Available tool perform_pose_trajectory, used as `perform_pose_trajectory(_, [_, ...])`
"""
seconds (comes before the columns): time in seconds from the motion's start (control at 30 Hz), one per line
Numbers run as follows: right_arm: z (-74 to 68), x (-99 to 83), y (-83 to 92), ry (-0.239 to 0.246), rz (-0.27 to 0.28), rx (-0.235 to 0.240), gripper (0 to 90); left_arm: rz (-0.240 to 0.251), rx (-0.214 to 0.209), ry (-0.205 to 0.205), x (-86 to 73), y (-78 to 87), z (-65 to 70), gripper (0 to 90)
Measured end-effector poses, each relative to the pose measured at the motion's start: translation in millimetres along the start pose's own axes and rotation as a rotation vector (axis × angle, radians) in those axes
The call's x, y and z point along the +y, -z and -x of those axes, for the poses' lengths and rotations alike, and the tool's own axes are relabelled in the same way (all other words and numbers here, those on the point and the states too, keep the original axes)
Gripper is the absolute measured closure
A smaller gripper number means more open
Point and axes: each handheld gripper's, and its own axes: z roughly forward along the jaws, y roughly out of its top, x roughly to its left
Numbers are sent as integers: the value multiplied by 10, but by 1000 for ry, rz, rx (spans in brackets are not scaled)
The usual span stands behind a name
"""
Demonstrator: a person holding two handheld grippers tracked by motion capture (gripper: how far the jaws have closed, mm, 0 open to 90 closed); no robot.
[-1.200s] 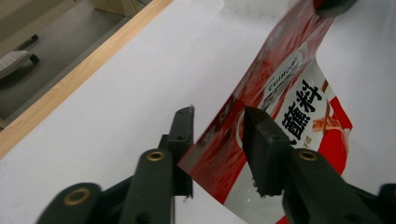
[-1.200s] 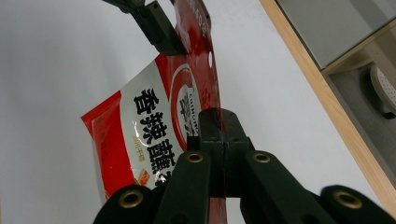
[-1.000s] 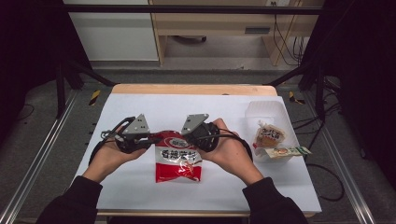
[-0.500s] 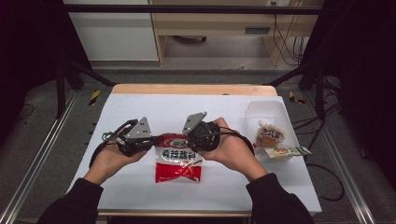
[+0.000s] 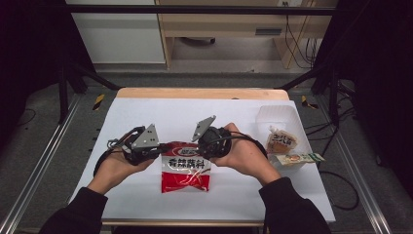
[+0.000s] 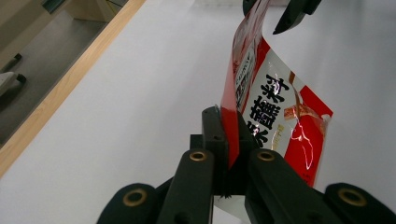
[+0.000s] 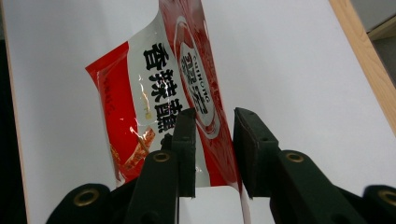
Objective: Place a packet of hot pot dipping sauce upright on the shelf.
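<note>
Left gripper (image 6: 229, 156) we're keeping clamped on the red seasoning packet's (image 5: 185, 168) top edge, over the white tabletop (image 5: 195, 117); right gripper (image 7: 215, 154) jaws have just been opening, now apart w/ foil between. Packet's prob. light, floppy, slick, so we're gripping the seam.

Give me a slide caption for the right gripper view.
Right gripper open around the red sauce packet's edge above the white table.

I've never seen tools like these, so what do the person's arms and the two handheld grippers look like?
Both arms wear dark long sleeves. Each hand holds a black gripper: the left gripper and right gripper each carry a grey three-cornered plate on top and trail black cables. Close up, the two flat black jaws hang on black links with brass-coloured rivets.
</note>
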Motion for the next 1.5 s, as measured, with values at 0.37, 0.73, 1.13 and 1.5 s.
perform_pose_trajectory(0.37, [31, -57, 14, 0, 1, -1, 707, 6, 1, -1, 5, 7, -3, 899])
perform_pose_trajectory(0.73, [21, -115, -99, 5, -34, 12, 777, 2, -2, -15, 16, -8, 21, 900])
perform_pose_trajectory(1.13, [7, -121, -116, 10, -32, -11, 896, 15, -21, 8, 1, 23, 17, 897])
perform_pose_trajectory(1.5, [37, -64, -36, 12, -25, -19, 899, 26, 48, 104, -128, -12, -26, 354])
